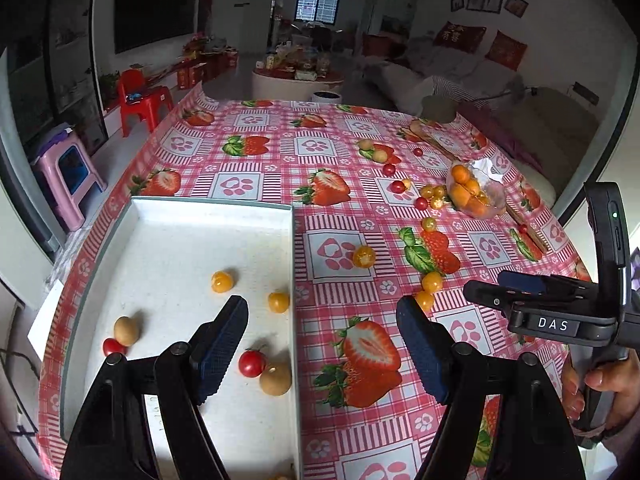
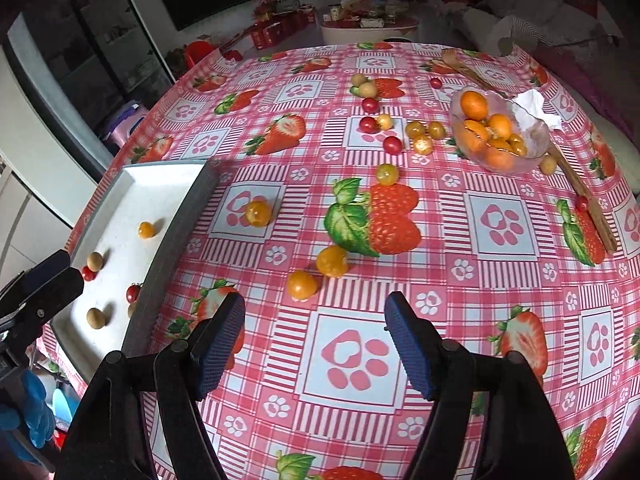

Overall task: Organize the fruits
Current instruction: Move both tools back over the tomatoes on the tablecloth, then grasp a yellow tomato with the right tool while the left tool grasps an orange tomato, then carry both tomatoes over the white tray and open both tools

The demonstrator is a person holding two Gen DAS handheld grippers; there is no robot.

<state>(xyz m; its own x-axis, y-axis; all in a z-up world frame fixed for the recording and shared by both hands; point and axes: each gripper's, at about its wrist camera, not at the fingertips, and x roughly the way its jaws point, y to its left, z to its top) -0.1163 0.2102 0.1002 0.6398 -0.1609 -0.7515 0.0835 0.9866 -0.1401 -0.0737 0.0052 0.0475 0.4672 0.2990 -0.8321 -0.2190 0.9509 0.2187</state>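
Note:
A white tray [image 1: 120, 224] lies at the table's left and holds several small fruits: orange berries [image 1: 222, 282], red cherry tomatoes [image 1: 252, 363] and tan longans [image 1: 276, 378]. My left gripper [image 1: 322, 344] is open and empty over the tray's right wall. My right gripper [image 2: 316, 340] is open and empty above the cloth, just short of two orange berries [image 2: 303, 285]. More loose fruits [image 2: 388, 174] lie scattered toward a glass bowl [image 2: 536, 140] of oranges at the far right. The tray also shows in the right wrist view [image 2: 108, 184].
A strawberry-print tablecloth [image 2: 352, 360] covers the table. A wooden spatula [image 2: 580, 192] lies beside the bowl, with crumpled tissue [image 2: 536, 106] behind it. The right gripper's body [image 1: 560, 312] shows in the left wrist view. Plastic stools [image 1: 68, 172] stand to the left of the table.

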